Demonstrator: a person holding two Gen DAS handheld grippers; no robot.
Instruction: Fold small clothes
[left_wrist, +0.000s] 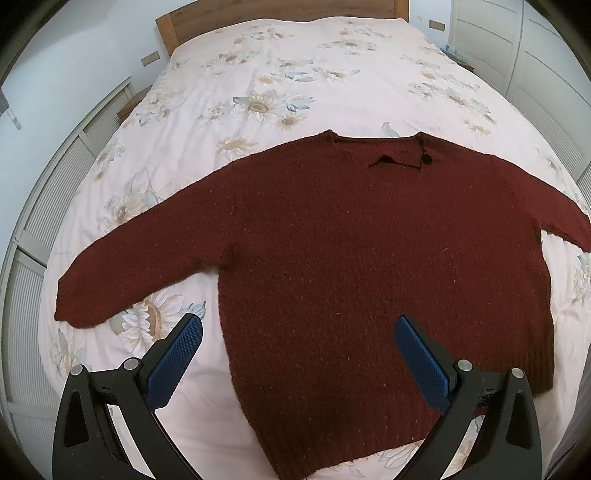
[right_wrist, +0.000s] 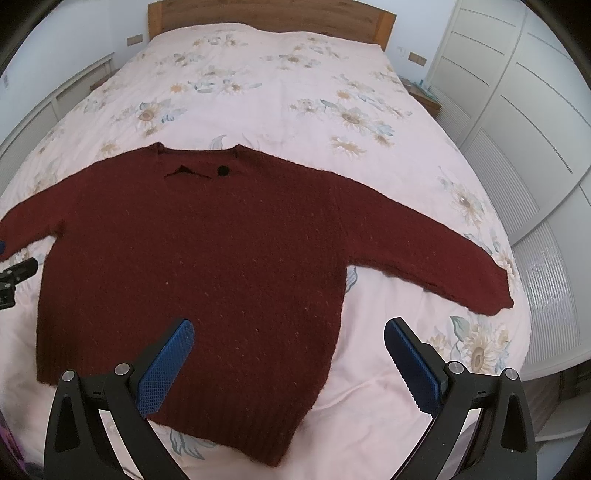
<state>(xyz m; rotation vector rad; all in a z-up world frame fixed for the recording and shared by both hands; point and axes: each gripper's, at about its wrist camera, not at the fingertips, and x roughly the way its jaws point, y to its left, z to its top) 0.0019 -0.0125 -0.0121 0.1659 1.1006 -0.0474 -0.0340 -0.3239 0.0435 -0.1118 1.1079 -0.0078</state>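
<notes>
No legible writing seen. Floral bedspread (left_wrist: 295, 74) carried a dark red knit sweater (left_wrist: 369, 258), flat, sleeves spread, ahead of both jaws. Left gripper (left_wrist: 298, 345) and right gripper (right_wrist: 289, 341) gaped, holding nothing. One black button (right_wrist: 223, 170) at neckline.

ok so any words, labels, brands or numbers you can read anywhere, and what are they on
None can be read.
The sweater shows only a dark button, no lettering.
The bedspread carries a flower print, no text.
The left gripper and right gripper show no readable marking.
</notes>
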